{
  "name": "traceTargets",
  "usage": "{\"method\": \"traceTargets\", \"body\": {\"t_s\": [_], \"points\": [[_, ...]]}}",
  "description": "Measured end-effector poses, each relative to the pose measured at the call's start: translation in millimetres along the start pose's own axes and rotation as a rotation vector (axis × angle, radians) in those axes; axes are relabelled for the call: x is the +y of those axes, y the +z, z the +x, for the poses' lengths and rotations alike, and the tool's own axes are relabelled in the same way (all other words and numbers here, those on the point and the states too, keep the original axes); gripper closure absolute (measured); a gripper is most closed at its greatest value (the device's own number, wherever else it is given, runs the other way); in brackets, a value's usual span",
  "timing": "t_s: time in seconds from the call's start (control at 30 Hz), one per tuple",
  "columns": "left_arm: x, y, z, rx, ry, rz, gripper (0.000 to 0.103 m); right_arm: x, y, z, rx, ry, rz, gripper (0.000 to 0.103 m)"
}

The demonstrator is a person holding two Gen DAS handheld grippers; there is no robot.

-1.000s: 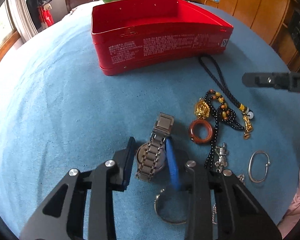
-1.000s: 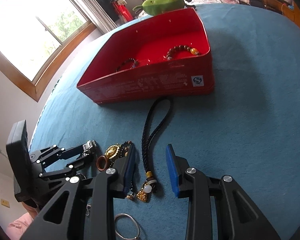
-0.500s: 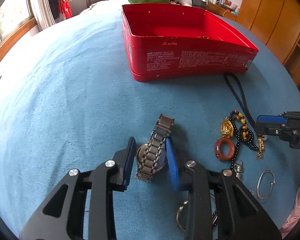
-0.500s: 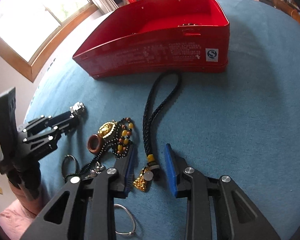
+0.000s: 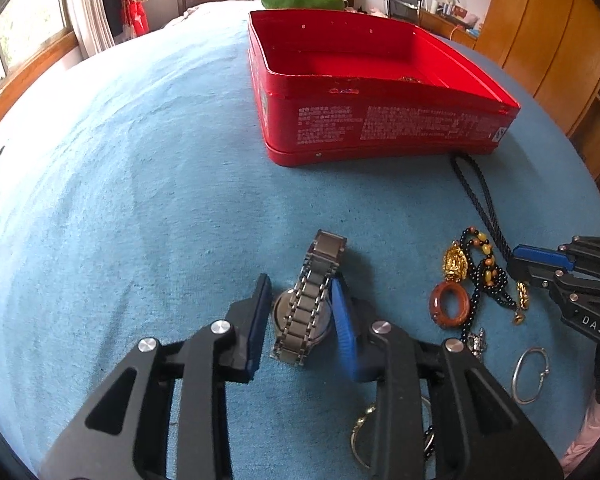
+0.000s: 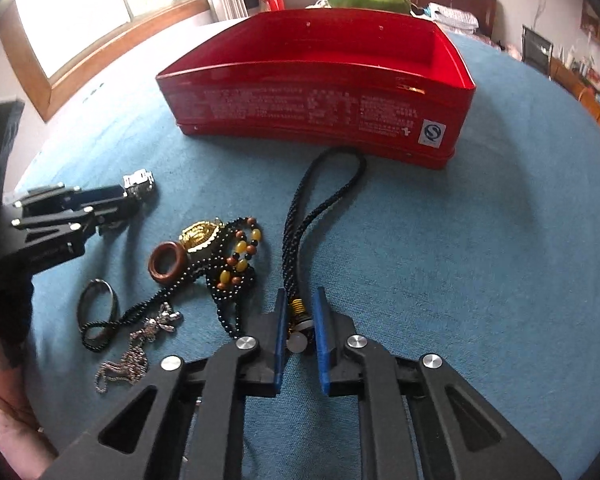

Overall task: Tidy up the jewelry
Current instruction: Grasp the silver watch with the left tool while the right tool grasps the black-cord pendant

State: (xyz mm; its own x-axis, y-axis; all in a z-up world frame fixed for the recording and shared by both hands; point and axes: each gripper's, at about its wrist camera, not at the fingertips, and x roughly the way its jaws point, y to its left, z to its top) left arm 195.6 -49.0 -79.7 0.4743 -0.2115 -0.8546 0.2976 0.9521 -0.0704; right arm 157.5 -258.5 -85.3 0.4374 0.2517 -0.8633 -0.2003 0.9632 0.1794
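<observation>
The black cord pendant (image 6: 300,236) lies on the blue cloth in front of the red tin (image 6: 320,92), its loop nearly touching the tin's near wall and its gold-wound, beaded end between the jaws of the right gripper (image 6: 299,320), which are closing on it; whether the pads already press is hard to tell. A good grip would take the firm bead stack rather than the slack cord, then lift clear of the bead necklace (image 6: 232,264) beside it. Further from the tin, the left gripper (image 5: 300,312) brackets the steel watch (image 5: 306,308), one pad touching, a gap at the other. The tin's floor is mostly hidden behind its wall, and the left gripper covers part of a ring (image 5: 360,428).
</observation>
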Motion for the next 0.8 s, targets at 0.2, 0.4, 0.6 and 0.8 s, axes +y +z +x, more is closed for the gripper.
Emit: {"method": "traceTargets", "body": {"t_s": [0.2,0.4,0.6,0.8], "points": [[11.8,2.6,-6.8,-0.005,-0.056,-0.043,0.074,-23.5,0.2,-12.4,-0.01,0.253,0.122,0.096],[20.8,2.2,-23.4,-0.055,-0.094,-0.071,0.074,-31.9,3.9,-31.0,-0.057,0.396,0.169,0.103],[19.7,1.5,-18.1,-0.029,-0.074,-0.067,0.074,-30.3,3.5,-19.2,-0.029,0.255,0.151,0.098],[6.4,1.1,-6.6,0.004,-0.006,-0.012,0.073,-16.8,5.4,-4.4,0.002,0.142,0.095,0.079]]}}
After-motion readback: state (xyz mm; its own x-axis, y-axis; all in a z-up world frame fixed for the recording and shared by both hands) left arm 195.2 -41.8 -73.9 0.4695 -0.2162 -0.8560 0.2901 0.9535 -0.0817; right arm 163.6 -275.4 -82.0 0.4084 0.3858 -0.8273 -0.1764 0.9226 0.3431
